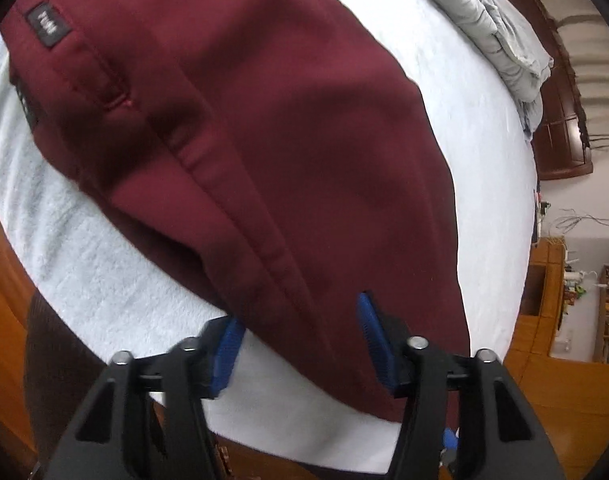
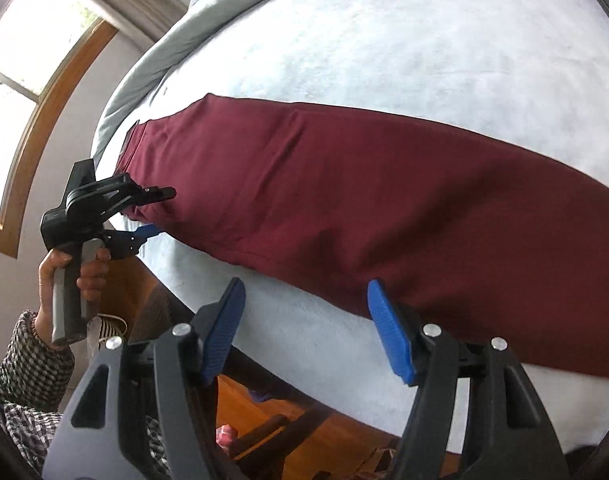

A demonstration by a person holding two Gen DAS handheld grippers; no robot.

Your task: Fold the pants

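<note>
Maroon pants (image 2: 344, 200) flat on bed (image 2: 424, 40) (pale cover) — left gripper (image 1: 300, 320), right gripper (image 2: 304, 312) both spread wide.

Black label (image 1: 48, 25) on pants (image 1: 264, 140): unreadable.

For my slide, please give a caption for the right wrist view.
Open right gripper near maroon pants on a pale blue blanket; left gripper at the waist end.

The maroon pants (image 1: 240, 152) are seen close-up from the left wrist camera, aimed along their waist end. From the right wrist, the bed (image 2: 424, 40) edge is viewed; the pants are shared.
</note>
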